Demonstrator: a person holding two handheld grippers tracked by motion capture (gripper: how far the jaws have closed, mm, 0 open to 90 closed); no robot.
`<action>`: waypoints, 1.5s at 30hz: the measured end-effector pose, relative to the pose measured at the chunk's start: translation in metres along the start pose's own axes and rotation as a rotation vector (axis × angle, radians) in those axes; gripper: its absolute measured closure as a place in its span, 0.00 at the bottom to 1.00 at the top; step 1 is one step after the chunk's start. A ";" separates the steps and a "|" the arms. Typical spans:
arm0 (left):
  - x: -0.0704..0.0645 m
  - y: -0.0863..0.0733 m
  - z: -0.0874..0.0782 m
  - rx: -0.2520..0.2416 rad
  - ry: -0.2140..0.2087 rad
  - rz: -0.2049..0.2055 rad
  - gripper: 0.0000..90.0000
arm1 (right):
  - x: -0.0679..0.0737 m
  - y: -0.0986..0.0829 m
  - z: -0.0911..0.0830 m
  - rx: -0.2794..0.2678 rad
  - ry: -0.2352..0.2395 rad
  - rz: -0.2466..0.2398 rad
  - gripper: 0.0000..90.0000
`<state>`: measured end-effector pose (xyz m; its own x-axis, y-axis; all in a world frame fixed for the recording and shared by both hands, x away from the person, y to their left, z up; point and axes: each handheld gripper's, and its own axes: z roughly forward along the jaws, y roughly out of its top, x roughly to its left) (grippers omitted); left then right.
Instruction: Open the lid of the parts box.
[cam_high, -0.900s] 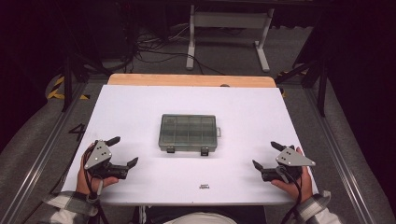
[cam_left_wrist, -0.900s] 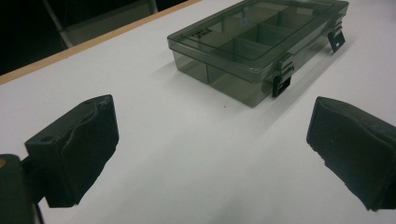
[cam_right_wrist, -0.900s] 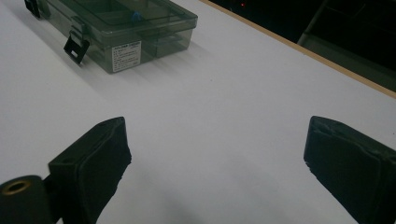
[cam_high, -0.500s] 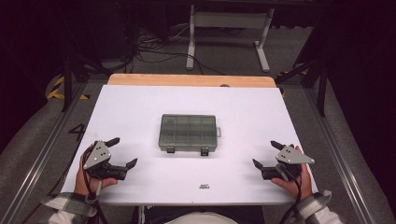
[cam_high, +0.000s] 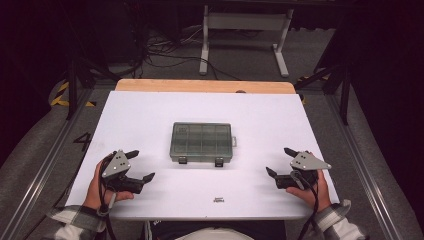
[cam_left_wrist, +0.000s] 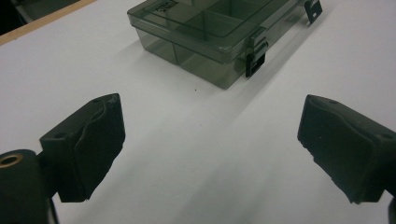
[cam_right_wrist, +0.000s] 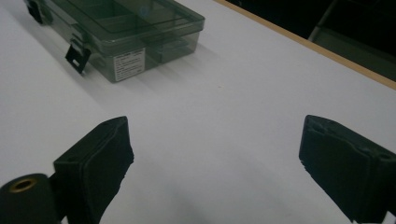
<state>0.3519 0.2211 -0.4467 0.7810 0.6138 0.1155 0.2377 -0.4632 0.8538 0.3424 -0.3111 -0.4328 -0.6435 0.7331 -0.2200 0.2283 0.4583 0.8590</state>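
A smoky clear plastic compartment box (cam_high: 202, 142) lies shut in the middle of the white table (cam_high: 260, 120), with two latches on its near side and a label on its right end. My left gripper (cam_high: 140, 165) rests open near the front left, well short of the box (cam_left_wrist: 210, 32). At the front right my right gripper (cam_high: 280, 161) also stands open, apart from the box (cam_right_wrist: 123, 35). Nothing lies between either pair of jaws.
The table has a wooden strip (cam_high: 205, 86) along its far edge. A small label (cam_high: 218, 199) sits near the front edge. Beyond the table stand a white frame (cam_high: 245, 30) and cables (cam_high: 165, 55) on the dark floor.
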 end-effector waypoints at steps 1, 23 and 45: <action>-0.001 0.001 0.001 -0.002 0.013 0.005 0.11 | 0.001 0.003 0.001 0.002 0.025 -0.012 0.15; 0.005 0.031 0.052 0.153 -0.066 0.020 0.57 | 0.041 0.054 0.075 0.152 0.208 -0.092 0.51; 0.001 0.039 0.068 0.155 -0.062 0.017 0.67 | 0.045 0.058 0.088 0.194 0.272 -0.097 0.85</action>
<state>0.4007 0.1603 -0.4481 0.8188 0.5664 0.0936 0.3067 -0.5695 0.7626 0.3910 -0.2076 -0.4334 -0.8342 0.5327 -0.1427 0.2742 0.6252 0.7307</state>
